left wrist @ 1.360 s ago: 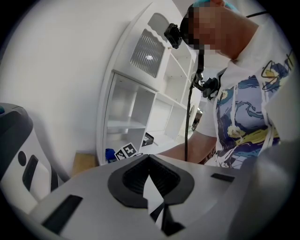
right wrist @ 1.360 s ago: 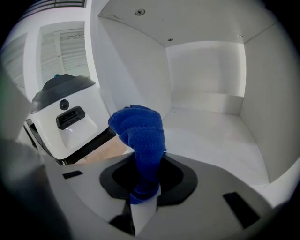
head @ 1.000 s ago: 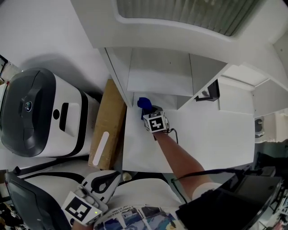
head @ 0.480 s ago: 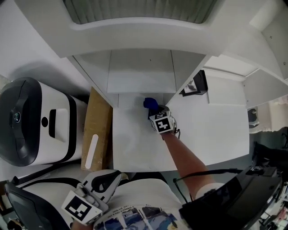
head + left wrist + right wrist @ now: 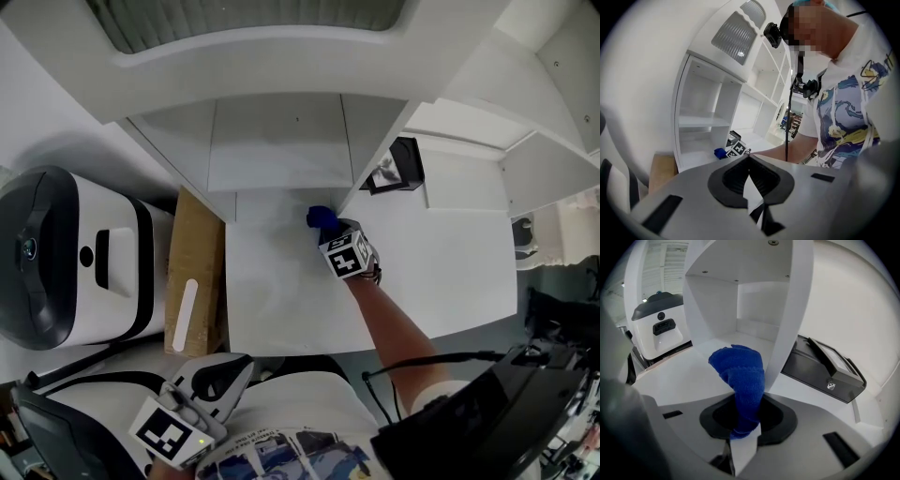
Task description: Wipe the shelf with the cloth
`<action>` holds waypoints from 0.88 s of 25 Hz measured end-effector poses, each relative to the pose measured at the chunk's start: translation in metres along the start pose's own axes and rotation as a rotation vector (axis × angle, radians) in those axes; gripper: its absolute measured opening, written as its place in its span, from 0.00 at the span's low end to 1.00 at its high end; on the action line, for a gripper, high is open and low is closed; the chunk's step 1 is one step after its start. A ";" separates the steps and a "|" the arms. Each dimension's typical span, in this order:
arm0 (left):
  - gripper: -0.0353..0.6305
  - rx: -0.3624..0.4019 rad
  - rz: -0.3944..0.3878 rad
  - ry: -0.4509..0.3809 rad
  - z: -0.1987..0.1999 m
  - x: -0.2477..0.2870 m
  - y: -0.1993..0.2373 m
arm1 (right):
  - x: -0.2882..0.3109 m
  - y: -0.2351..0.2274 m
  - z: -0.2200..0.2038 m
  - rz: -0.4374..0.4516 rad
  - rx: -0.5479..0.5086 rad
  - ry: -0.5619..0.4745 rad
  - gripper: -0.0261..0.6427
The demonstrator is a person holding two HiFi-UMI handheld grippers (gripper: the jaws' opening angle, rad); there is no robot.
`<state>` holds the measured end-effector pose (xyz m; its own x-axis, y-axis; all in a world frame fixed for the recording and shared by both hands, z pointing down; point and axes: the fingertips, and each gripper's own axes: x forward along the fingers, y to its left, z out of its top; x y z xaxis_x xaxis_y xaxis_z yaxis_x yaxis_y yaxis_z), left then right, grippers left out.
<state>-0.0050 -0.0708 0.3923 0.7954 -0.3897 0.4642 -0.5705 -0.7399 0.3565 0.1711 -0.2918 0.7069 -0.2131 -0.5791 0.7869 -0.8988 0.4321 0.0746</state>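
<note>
At the mouth of the white shelf (image 5: 281, 150), where its lowest compartment meets the white surface (image 5: 281, 300), the right hand-held gripper (image 5: 328, 232) is clamped on the blue cloth (image 5: 320, 217). That cloth bunches out past the jaw tips, toward 11 o'clock from the gripper's marker cube, with the shelf's upright divider (image 5: 787, 324) just beside it at 1 o'clock. Down at 7 o'clock in the head view, well apart, the left hand-held gripper (image 5: 220, 380) has its jaws pressed together on nothing.
</note>
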 end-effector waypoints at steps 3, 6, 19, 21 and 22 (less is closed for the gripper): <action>0.07 0.028 0.006 -0.009 0.002 -0.005 -0.004 | -0.003 -0.005 -0.006 -0.005 0.016 0.023 0.19; 0.07 0.108 0.010 -0.034 0.003 -0.013 -0.006 | -0.005 -0.009 -0.011 -0.006 0.041 0.042 0.19; 0.07 0.155 -0.010 -0.109 -0.015 -0.069 -0.038 | -0.086 0.037 -0.055 0.041 0.221 -0.006 0.19; 0.07 0.154 -0.021 -0.119 -0.022 -0.079 -0.045 | -0.107 0.055 -0.064 0.062 0.246 -0.018 0.19; 0.07 0.153 -0.026 -0.124 -0.026 -0.084 -0.049 | -0.117 0.063 -0.068 0.069 0.254 -0.023 0.19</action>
<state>-0.0497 0.0122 0.3570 0.8342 -0.4265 0.3496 -0.5188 -0.8218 0.2356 0.1652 -0.1494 0.6610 -0.2835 -0.5713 0.7702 -0.9485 0.2854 -0.1374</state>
